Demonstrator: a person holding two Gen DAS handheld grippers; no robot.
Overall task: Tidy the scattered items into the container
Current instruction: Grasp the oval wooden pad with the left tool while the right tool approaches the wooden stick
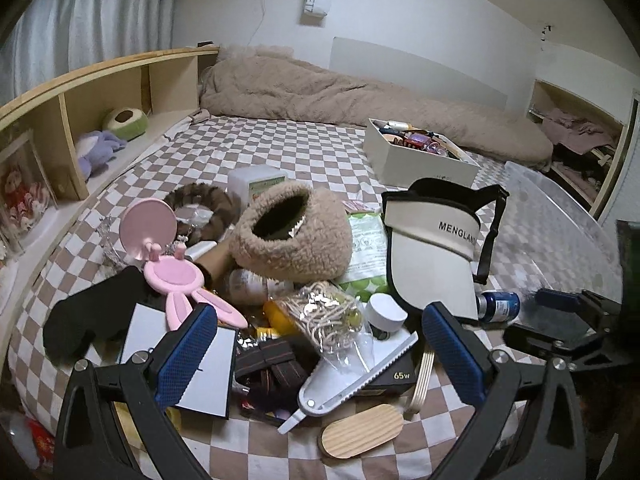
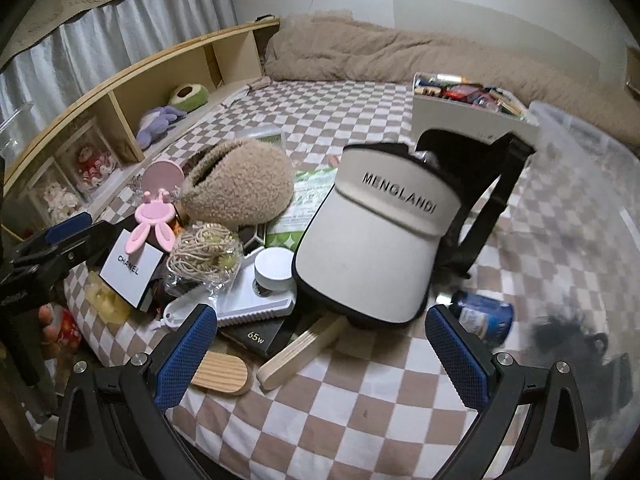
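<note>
A heap of loose items lies on the checkered bed. My left gripper (image 1: pixel 320 344) is open above a clear bag of beige cord (image 1: pixel 324 316), a white serrated comb (image 1: pixel 352 376) and a white Chanel box (image 1: pixel 180 360). Behind them sit a pink bunny mirror (image 1: pixel 160 256), a fuzzy beige bag (image 1: pixel 292 232) and a cream MENGLANDI visor (image 1: pixel 432 248). My right gripper (image 2: pixel 322 344) is open, low in front of the visor (image 2: pixel 376 240), with a folded wooden fan (image 2: pixel 300 352) between its fingers and a blue can (image 2: pixel 484 316) at its right finger. A white box (image 1: pixel 420 152) of small items stands behind.
A clear plastic bin (image 1: pixel 560 208) lies at the right, with dark items seen through it (image 2: pixel 568 328). A wooden oval (image 2: pixel 220 376) lies near the front edge. A shelf headboard (image 1: pixel 100 120) with plush toys runs along the left. A beige blanket (image 1: pixel 340 96) is at the back.
</note>
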